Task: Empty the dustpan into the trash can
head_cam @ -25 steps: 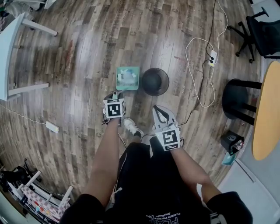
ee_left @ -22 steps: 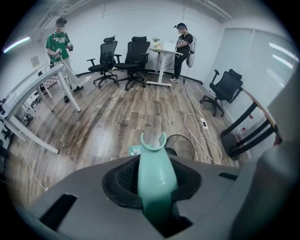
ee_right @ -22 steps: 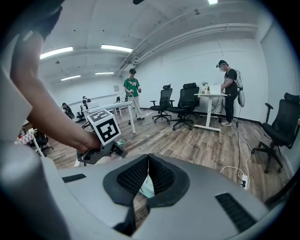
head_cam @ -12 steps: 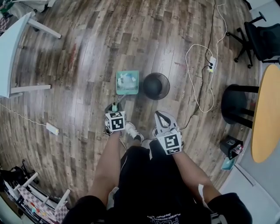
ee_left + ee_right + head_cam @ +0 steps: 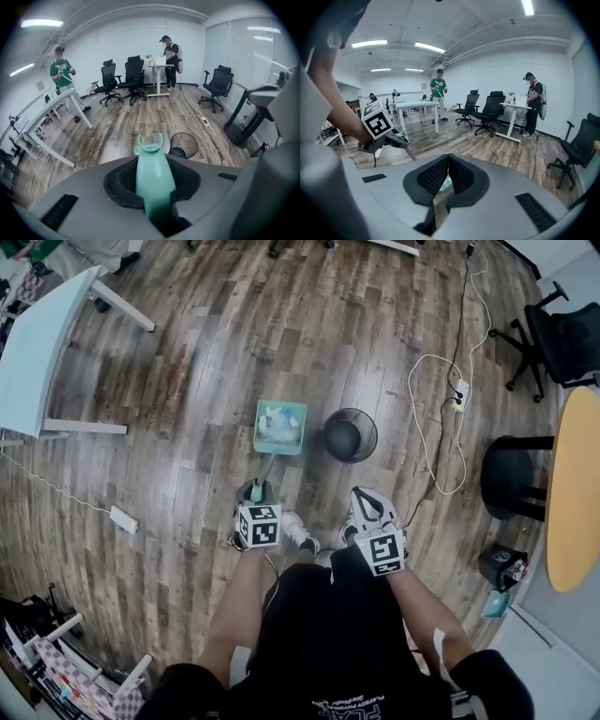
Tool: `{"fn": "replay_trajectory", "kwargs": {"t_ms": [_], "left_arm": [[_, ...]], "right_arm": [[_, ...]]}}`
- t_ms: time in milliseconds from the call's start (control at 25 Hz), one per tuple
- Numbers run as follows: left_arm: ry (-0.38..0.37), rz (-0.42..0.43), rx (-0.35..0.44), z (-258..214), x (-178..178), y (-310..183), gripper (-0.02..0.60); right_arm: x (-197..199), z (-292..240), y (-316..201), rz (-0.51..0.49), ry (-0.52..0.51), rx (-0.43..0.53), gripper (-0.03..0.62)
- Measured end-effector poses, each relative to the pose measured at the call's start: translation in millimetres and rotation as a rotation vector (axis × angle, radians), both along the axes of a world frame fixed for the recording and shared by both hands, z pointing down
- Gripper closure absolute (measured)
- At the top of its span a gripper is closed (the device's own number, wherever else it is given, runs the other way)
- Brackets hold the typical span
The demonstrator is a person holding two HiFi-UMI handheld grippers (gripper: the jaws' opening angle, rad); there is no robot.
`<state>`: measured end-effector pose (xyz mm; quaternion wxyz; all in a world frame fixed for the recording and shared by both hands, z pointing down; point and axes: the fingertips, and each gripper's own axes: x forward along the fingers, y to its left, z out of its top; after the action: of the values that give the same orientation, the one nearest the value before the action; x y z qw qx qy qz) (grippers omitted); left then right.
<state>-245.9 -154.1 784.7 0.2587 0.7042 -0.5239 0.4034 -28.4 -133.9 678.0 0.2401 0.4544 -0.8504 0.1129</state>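
Observation:
A teal dustpan (image 5: 281, 428) with white scraps in it is on the wood floor, just left of the black mesh trash can (image 5: 350, 435). Its long handle (image 5: 266, 468) runs back to my left gripper (image 5: 255, 491). In the left gripper view the teal handle (image 5: 152, 180) stands between the black pads, gripped; the jaws have just been closing on it. Beyond it is the trash can (image 5: 183, 145). My right gripper (image 5: 367, 495) hangs to the right, nearer than the can, its pads (image 5: 457, 176) meeting with nothing held. It sees the left gripper (image 5: 377, 124).
A white cable with a power strip (image 5: 457, 388) lies right of the can. A black stool (image 5: 511, 465), a round wooden table (image 5: 572, 493) and an office chair (image 5: 562, 320) stand at the right, a white desk (image 5: 42, 352) at the left. People stand far off (image 5: 61, 70).
Both grippers have drawn back toward the person. The left one now sits farther from the pan, with more of the handle showing between them. Pan and can keep their places side by side.

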Motion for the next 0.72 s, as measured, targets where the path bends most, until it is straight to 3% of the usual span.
{"fn": "replay_trajectory", "kwargs": {"t_ms": [360,520,720], "left_arm": [[-0.038,0.136,0.099,-57.2,1.7,46.7,0.485],[-0.082,0.173,0.157,-85.1,14.5,61.3,0.485],[-0.188,0.245,0.244,-117.7,38.8,84.2,0.485]], "right_arm": [[34.6,-46.7,31.9,0.192,-0.031,0.058,0.571],[43.5,-62.7,41.2,0.195,-0.063,0.086,0.571],[62.6,-77.4,57.2,0.158,-0.083,0.117,0.571]]}}
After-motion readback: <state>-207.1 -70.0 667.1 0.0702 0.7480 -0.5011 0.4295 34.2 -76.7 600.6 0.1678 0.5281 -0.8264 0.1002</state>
